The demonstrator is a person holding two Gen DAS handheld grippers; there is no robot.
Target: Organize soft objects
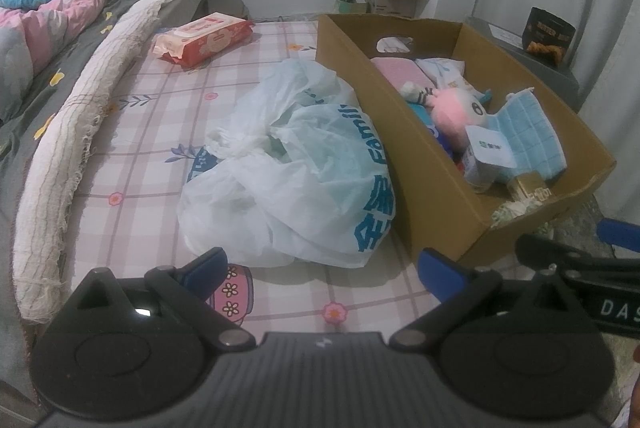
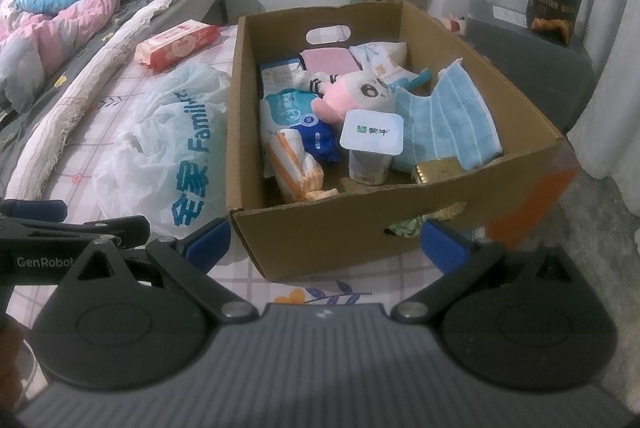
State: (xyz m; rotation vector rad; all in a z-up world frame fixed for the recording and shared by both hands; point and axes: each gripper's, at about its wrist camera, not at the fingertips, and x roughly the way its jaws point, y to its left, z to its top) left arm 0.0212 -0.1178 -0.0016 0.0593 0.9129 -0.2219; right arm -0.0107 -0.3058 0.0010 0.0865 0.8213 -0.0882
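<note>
Blue-padded fingers of the left gripper [image 1: 322, 270] are spread wide and empty, hovering low over the checked bedsheet [image 1: 160, 131] before a crumpled white plastic bag [image 1: 304, 171]. The right gripper [image 2: 324, 242], likewise released and grasping nothing, faces the near wall of a corrugated cardboard box [image 2: 340, 232]. Inside the box lie a fuzzy pink-and-white plush toy [image 2: 356, 91], a ribbed blue cloth [image 2: 452, 119], a foil-lidded yogurt cup [image 2: 370, 143] and soft packets. A wet-wipes pack [image 1: 204, 37] rests apart on the sheet.
</note>
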